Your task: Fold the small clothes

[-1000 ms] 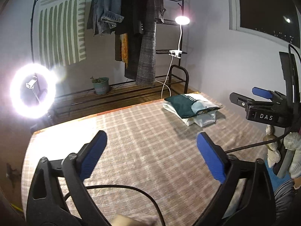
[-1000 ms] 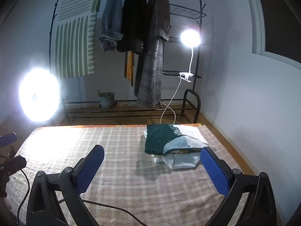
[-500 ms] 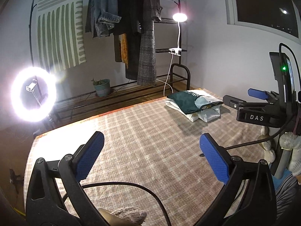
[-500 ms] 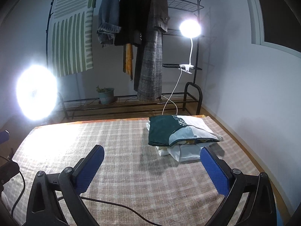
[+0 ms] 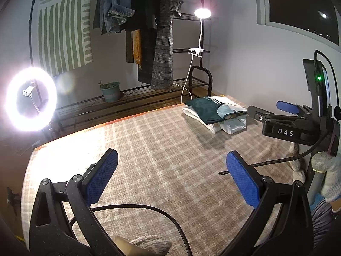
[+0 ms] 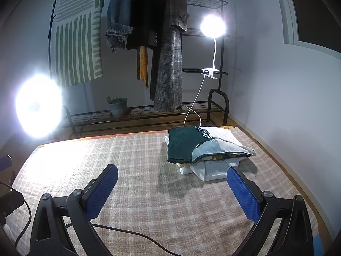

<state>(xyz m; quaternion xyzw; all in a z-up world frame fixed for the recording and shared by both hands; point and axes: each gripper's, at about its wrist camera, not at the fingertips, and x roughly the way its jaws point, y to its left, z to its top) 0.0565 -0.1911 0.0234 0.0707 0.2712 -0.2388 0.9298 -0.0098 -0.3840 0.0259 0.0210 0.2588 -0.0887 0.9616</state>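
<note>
A stack of folded small clothes [image 6: 202,149], dark green and pale patterned pieces on top of white ones, lies at the far right of the plaid-covered surface [image 6: 138,170]; it also shows in the left wrist view [image 5: 213,112]. My left gripper [image 5: 172,177] is open and empty, hovering over the plaid cloth [image 5: 159,149]. My right gripper [image 6: 172,188] is open and empty, just short of the stack. The right gripper also shows from the side in the left wrist view [image 5: 275,113], close to the stack's right end.
A clothes rack with hanging coats [image 6: 168,53], a clip lamp [image 6: 213,25], a ring light [image 5: 31,99] and a potted plant [image 6: 118,106] stand beyond the far edge. A wall [image 6: 287,96] runs along the right. Cables [image 5: 149,209] trail under the grippers.
Both grippers have shifted a little toward the stack, which now looks nearer and larger. Both jaws stay open and empty.
</note>
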